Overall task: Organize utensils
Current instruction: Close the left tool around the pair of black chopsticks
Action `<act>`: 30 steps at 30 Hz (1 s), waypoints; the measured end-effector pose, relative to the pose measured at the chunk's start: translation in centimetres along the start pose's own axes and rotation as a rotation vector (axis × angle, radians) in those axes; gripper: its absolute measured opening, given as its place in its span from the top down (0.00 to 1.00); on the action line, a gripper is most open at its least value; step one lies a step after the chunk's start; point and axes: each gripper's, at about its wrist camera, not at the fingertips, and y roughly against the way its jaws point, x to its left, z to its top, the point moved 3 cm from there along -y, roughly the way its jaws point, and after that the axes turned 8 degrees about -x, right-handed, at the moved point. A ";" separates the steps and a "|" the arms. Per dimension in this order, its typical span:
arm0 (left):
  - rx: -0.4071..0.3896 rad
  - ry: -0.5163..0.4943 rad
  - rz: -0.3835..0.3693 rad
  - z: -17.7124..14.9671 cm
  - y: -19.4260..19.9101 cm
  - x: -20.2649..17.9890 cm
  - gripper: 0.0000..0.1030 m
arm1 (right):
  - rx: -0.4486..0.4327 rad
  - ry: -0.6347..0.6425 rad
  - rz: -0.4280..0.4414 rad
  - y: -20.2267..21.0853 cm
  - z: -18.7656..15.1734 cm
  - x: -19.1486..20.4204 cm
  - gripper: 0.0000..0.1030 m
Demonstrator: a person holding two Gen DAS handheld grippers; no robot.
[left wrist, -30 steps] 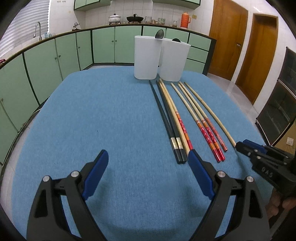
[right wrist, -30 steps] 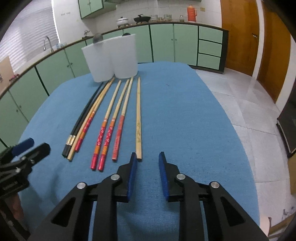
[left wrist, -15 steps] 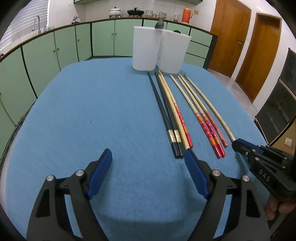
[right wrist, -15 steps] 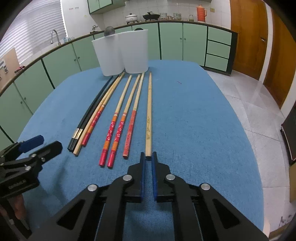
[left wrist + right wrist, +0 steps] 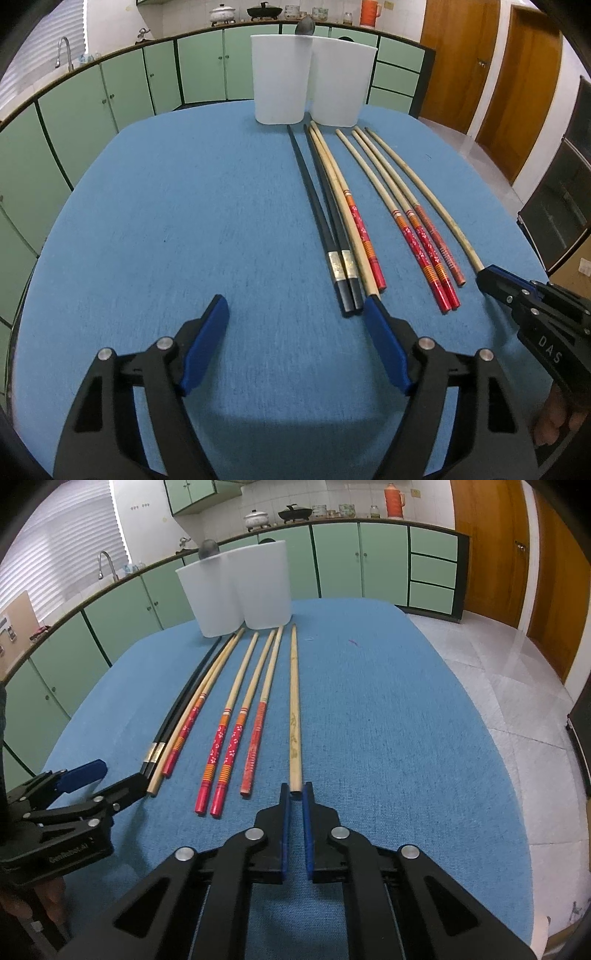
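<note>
Several chopsticks lie side by side on the blue table (image 5: 184, 221): two black ones (image 5: 325, 229), a plain bamboo one, several red-ended ones (image 5: 232, 746) and a plain bamboo chopstick (image 5: 294, 716) at the far right. My right gripper (image 5: 295, 794) is shut on the near end of that bamboo chopstick, which also shows in the left wrist view (image 5: 436, 206). My left gripper (image 5: 295, 314) is open and empty, its right fingertip touching the near ends of the left chopsticks. Two white containers (image 5: 280, 74) (image 5: 340, 81) stand at the far end; a spoon (image 5: 304, 26) sticks out of one.
Green kitchen cabinets (image 5: 110, 85) run round the table at the back and left. Wooden doors (image 5: 517, 81) and a tiled floor (image 5: 498, 664) lie to the right. The table's right edge drops off close to my right gripper.
My right gripper has closed and moved forward onto the near end of the rightmost bamboo chopstick. My left gripper has moved forward towards the black chopsticks and stays open.
</note>
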 end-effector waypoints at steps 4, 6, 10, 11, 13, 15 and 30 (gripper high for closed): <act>0.002 0.007 0.007 0.0 0.2 0.6 0.29 | -0.001 -0.005 0.003 0.1 -0.1 0.0 0.94; -0.002 0.024 -0.005 0.1 0.6 0.9 0.30 | -0.001 -0.005 0.002 0.0 -0.1 0.0 0.94; 0.003 0.020 0.011 -0.1 0.8 1.2 0.30 | -0.001 -0.004 0.002 0.0 0.0 0.0 0.94; 0.005 0.017 0.015 -0.1 0.7 1.2 0.30 | -0.001 -0.004 0.002 0.0 0.0 0.0 0.94; 0.003 0.028 0.009 -0.1 0.8 1.4 0.30 | -0.001 -0.006 0.003 0.0 -0.1 0.0 0.94; 0.001 0.026 0.003 0.0 0.9 1.2 0.30 | 0.000 -0.006 0.002 0.0 -0.1 0.1 0.94; 0.001 0.048 0.043 0.0 1.0 2.7 0.36 | 0.001 -0.005 0.000 -0.1 0.0 0.1 0.94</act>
